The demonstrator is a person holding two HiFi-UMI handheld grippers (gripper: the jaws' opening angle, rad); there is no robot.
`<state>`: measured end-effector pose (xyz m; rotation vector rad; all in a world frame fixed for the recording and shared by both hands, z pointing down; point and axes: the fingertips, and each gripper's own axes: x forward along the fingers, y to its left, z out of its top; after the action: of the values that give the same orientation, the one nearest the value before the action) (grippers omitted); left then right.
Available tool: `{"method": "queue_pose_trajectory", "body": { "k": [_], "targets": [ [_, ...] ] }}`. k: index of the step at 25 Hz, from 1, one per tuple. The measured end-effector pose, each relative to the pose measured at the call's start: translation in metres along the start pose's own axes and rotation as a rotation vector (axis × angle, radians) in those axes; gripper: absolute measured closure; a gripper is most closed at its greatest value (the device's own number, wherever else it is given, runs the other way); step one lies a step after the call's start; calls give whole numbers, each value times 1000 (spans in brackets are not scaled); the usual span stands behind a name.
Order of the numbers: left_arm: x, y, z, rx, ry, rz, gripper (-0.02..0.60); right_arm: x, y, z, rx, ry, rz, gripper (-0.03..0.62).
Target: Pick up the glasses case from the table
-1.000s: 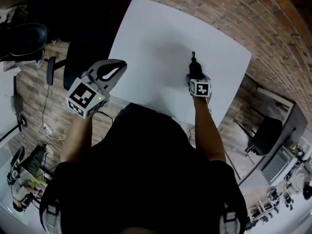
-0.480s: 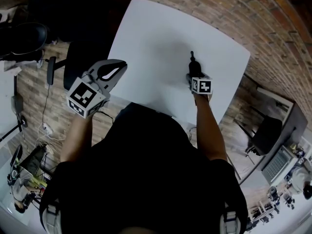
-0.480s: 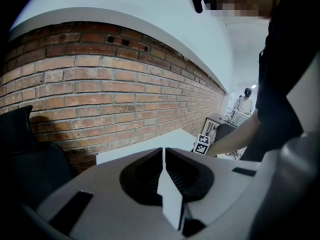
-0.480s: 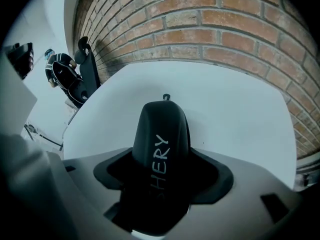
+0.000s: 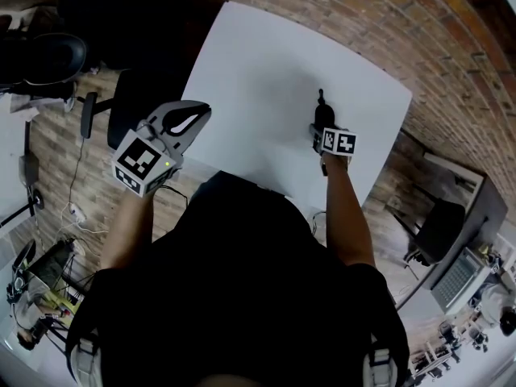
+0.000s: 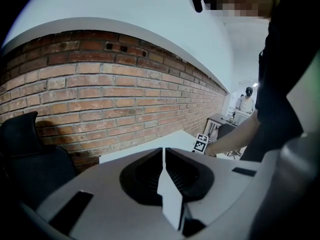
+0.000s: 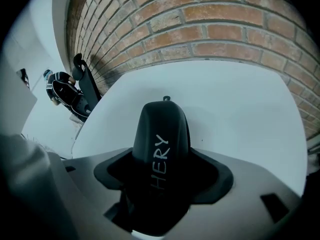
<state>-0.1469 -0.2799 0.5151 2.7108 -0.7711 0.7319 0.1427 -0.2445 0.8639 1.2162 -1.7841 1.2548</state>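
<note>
Right gripper: The right gripper (image 7: 163,170), angled steeply down over the table, had its jaws set wide and had just been closing. They sat against both flanks of the black glasses case (image 7: 161,130), which filled the gap between them.
Glasses case: The case lay lengthwise in the grip, with white lettering along its top. Its rounded far end, tipped with a small loop, pointed away toward the table's far edge.
Left gripper: The left gripper (image 6: 164,159) was held off the table's near left corner. Its jaws were brought together with nothing between them, and it took no part in the pick.
Table: The white table (image 5: 258,55) carried nothing else that showed. The case was over its right half, toward the person's side.
Surroundings: A brick wall (image 7: 210,19) ran behind the table, and a dark office chair (image 5: 133,103) stood by the table's left edge.
Done: The reach looked finished and the grasp appeared made, with the case seated deep between the jaws.
Left: The lift itself remained. No view showed clearly whether the case's far end had left the tabletop, so the pick-up could not be called complete. Judged from here, what remained was a firm hold and a clean rise off the surface.
</note>
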Motion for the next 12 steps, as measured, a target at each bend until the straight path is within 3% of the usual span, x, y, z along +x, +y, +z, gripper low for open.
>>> {"method": "queue_pose_trajectory", "body": {
  "k": [12],
  "targets": [
    [-5,-18,4,12,-3,13,557,-19,-5,-3,49,-33,34,260]
  ]
}}
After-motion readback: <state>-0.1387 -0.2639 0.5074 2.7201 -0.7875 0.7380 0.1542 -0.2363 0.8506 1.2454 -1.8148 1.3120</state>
